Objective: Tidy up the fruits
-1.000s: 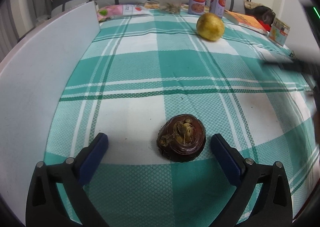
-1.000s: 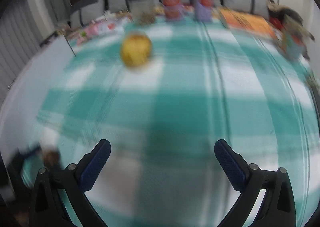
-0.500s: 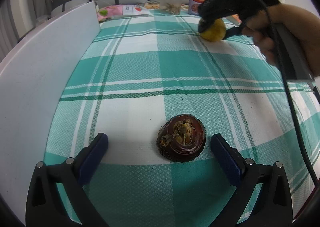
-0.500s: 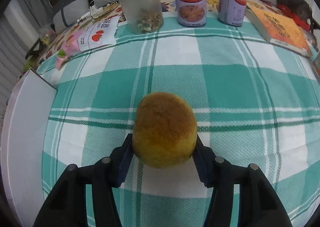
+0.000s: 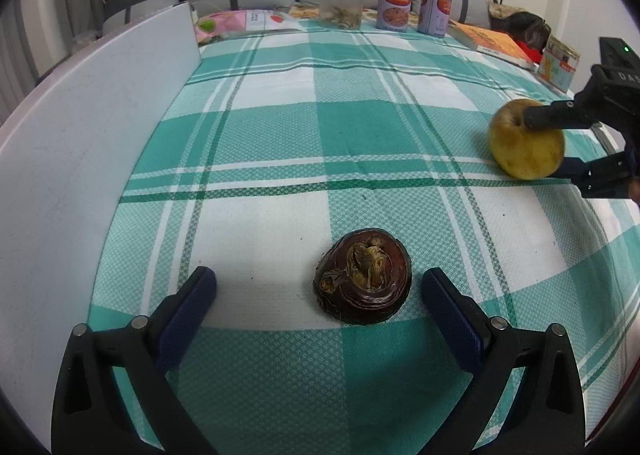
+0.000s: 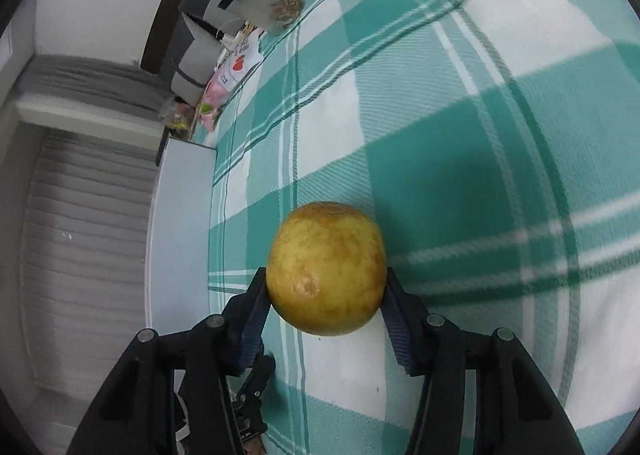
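We have carried the yellow fruit (image 6: 326,269), pinched in our right gripper (image 6: 326,295), nearer the dark fruit (image 5: 363,275); left gripper (image 5: 320,291) jaws stay spread around it.

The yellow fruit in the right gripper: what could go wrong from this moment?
1. The yellow fruit is round and smooth, held by the right gripper only at its two sides; it may slip out and roll over the checked cloth.
2. The dark brown fruit lies loose between the open left gripper fingers; closing off-centre may push it away.
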